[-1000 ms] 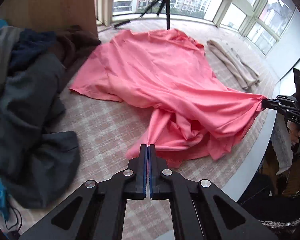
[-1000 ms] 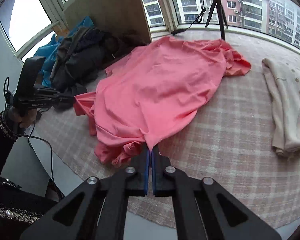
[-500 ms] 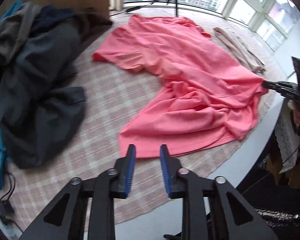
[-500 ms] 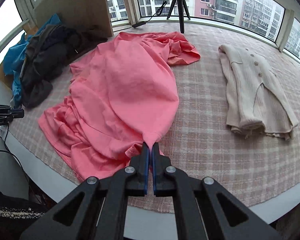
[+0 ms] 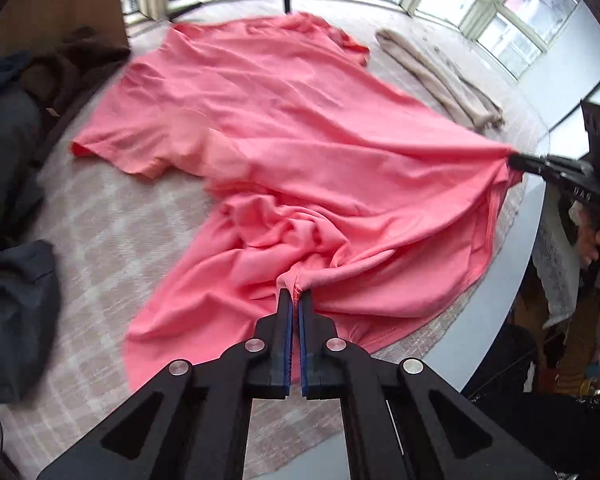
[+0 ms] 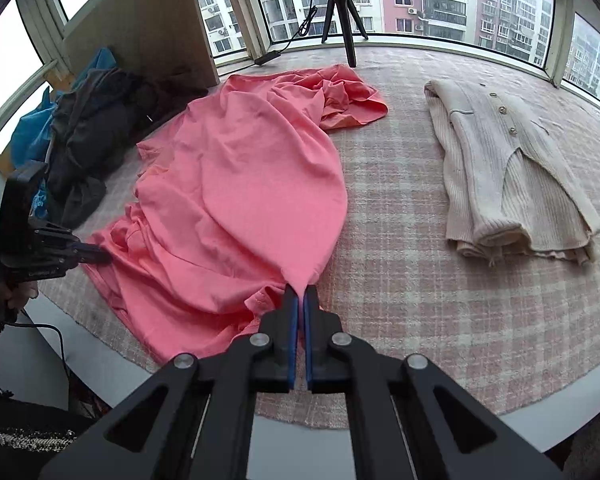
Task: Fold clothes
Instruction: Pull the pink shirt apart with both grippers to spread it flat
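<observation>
Two corners of the coral-pink cotton shirt (image 5: 284,128) are pinched: left tongs (image 5: 295,294) clamp its bunched hem over the checked desk (image 5: 112,216). Right tongs (image 6: 300,290) grip the opposite corner; spreading underway, next pull apart evenly.

Only the white letters "DA" are showing legibly, printed on the side of the black right gripper (image 5: 518,159); other markings are blurring.
</observation>
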The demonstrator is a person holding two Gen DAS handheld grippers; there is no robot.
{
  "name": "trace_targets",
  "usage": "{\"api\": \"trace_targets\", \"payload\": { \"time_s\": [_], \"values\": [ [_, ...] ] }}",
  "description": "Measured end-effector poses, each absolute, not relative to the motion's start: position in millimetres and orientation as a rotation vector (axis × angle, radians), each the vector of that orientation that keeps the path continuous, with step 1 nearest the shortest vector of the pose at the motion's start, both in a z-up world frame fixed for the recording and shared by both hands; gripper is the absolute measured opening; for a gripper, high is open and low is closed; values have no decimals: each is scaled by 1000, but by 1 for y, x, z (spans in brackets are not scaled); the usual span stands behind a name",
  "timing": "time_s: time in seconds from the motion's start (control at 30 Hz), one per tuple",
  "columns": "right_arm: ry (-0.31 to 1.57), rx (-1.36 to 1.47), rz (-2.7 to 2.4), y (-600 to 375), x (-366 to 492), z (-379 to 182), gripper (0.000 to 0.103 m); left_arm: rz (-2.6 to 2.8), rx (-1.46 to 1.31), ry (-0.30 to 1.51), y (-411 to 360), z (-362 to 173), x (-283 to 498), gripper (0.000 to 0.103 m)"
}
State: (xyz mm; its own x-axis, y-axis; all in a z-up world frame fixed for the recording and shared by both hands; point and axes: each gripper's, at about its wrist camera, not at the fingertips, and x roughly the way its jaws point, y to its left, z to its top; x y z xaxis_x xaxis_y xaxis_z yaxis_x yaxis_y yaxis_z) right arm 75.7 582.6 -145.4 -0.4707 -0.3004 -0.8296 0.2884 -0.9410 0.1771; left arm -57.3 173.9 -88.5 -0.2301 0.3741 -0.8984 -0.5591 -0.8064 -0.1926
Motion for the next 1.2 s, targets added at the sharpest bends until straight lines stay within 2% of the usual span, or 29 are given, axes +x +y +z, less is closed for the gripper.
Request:
{"api": "trace_targets", "payload": {
  "time_s": [0.13,0.27,0.3,0.33,0.37,0.4,0.53,0.63,0.8,0.87,0.9,0.93,1.1,1.17,1.2],
  "values": [
    [-36,1328,-2426,577,77,-133,2,2286,-1428,90,77,-43,-40,2],
    [-39,1377,-2322,559,82,-144,4,2422,-1562,-32,-4,-59,-26,2],
    [-22,1397,-2308,553,84,-149,13,2433,-1592,-62,-15,-68,-26,2],
    [16,1420,-2317,548,86,-156,29,2443,-1623,-92,-25,-77,-27,2],
    [37,1433,-2310,542,89,-162,36,2453,-1654,-123,-36,-85,-27,2],
    [41,1440,-2287,536,91,-168,42,2449,-1666,-139,-39,-91,-27,2],
    [86,1437,-2218,504,101,-183,43,2404,-1649,-104,-24,-96,-29,2],
    [216,1383,-2176,473,109,-189,51,2371,-1626,-59,-12,-94,-31,2],
    [444,1320,-2132,435,115,-205,51,2358,-1598,-2,-10,-82,-45,2],
    [489,1359,-2120,432,110,-215,50,2358,-1590,12,-12,-79,-47,2],
    [502,1381,-2112,432,108,-220,35,2356,-1586,21,-12,-77,-48,2],
    [474,1412,-2100,436,105,-221,1,2351,-1581,33,-12,-75,-48,2],
    [160,1361,-2237,493,101,-174,2,2288,-1547,23,5,-64,-46,2],
    [-28,1312,-2350,535,106,-143,2,2211,-1524,11,28,-68,-49,2],
    [-145,1298,-2409,558,108,-133,2,2185,-1520,33,41,-74,-55,7]
  ]
}}
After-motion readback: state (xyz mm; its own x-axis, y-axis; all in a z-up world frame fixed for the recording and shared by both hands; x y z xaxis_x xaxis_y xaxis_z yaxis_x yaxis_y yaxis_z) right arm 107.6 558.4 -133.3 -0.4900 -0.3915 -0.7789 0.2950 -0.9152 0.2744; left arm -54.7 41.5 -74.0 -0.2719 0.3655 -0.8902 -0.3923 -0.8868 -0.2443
